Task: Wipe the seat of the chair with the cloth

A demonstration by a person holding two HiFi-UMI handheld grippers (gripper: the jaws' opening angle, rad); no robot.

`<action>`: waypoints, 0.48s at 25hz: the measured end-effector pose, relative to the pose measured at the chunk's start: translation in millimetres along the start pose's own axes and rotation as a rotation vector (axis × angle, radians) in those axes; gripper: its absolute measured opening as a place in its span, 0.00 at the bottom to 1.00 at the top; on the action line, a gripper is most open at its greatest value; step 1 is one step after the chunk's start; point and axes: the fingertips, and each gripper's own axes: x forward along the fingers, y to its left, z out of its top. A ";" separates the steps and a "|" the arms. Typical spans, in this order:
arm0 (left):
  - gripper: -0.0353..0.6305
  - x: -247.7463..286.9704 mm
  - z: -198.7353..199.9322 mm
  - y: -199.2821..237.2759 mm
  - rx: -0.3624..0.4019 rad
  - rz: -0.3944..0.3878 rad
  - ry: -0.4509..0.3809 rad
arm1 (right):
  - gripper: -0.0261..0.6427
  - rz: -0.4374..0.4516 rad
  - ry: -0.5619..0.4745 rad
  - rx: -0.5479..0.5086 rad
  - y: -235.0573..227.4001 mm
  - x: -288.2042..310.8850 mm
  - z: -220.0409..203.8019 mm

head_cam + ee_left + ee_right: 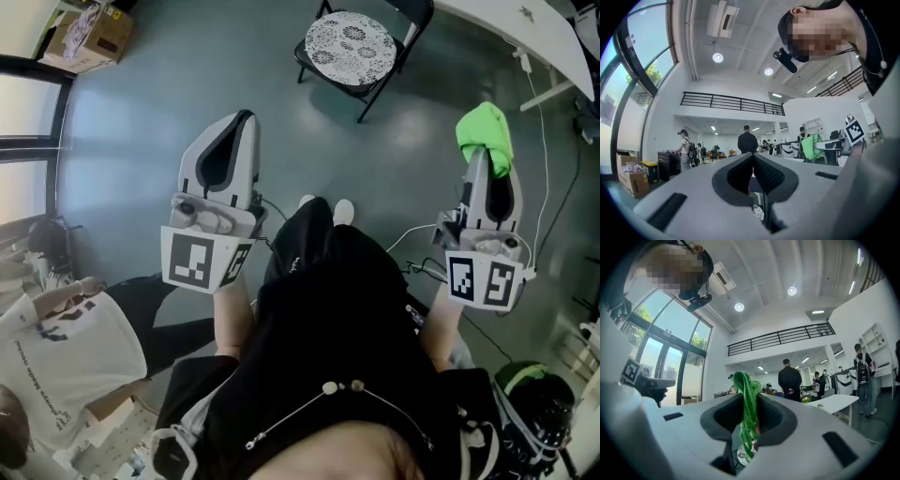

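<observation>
Right hand-held gripper clamping cloth, left hand-held gripper clenched empty, chair back cropped

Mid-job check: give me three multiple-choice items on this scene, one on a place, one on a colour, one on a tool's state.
1. Where does the chair stand?
A) ahead of the person
B) behind the person
C) at the person's left side

2. What colour is the cloth?
A) red
B) green
C) white

3. What state is the right tool in?
A) open, empty
B) shut on the cloth
C) shut, empty

Answers:
1 A: the head view shows the chair beyond both tools.
2 B: the cloth is bright green in both views that show it.
3 B: the right gripper view shows the jaws pinching the cloth.
</observation>
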 end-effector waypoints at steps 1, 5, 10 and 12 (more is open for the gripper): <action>0.06 0.3 -0.1 1.8 -0.002 0.014 0.003 | 0.17 -0.006 0.010 0.003 -7.8 3.0 -5.0; 0.06 1.9 -5.9 15.3 -0.015 0.062 0.013 | 0.17 -0.001 0.033 0.005 -20.2 13.3 -18.3; 0.06 27.9 -15.9 38.7 -0.012 0.060 0.004 | 0.17 0.024 0.043 -0.014 -21.5 47.8 -27.1; 0.06 42.4 -23.6 50.9 -0.019 0.049 -0.003 | 0.17 0.032 0.046 -0.036 -20.1 66.4 -31.5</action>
